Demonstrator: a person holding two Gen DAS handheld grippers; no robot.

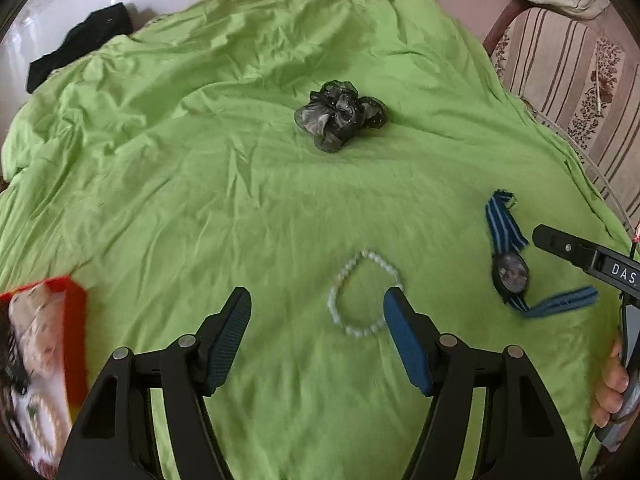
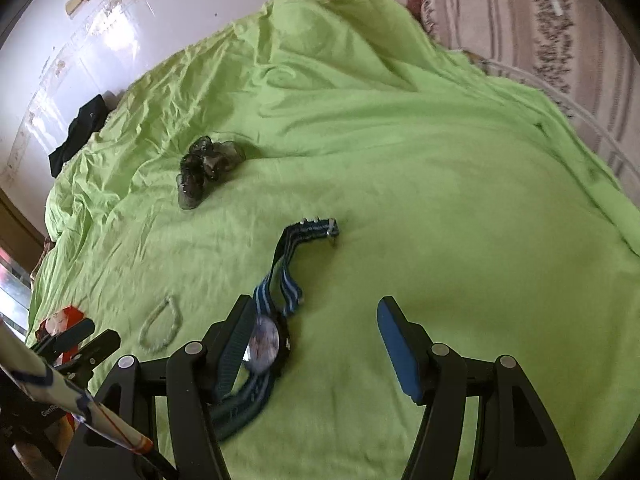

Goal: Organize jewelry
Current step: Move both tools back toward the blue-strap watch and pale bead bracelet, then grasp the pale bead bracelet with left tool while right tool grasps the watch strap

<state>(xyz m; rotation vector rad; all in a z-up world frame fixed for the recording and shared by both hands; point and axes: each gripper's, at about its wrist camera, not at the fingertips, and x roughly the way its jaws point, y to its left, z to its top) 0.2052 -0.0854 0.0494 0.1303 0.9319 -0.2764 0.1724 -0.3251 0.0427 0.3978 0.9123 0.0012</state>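
Green sheet (image 1: 200, 200) everywhere; we're hovering both jaws wide open, empty, bracelet (image 1: 362, 294) at 12 o'clock of left gripper (image 1: 318, 312), watch (image 2: 264, 344) touching right gripper's (image 2: 316, 328) 9 o'clock finger.

Bed (image 1: 200, 160) under a wrinkled lime-green sheet. Dark sheer scrunchie (image 1: 340, 118) near the middle. Pale bead bracelet (image 1: 362, 294) nearer the camera than the scrunchie; blue-striped watch (image 1: 512, 268) right of the bracelet; red-edged box (image 1: 44, 356) left of it. Black cloth (image 1: 80, 46) far left of the scrunchie.

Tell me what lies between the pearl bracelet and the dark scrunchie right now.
Only bare green sheet. The left wrist view shows nothing between the pearl bracelet and the scrunchie; the watch lies off to the right.
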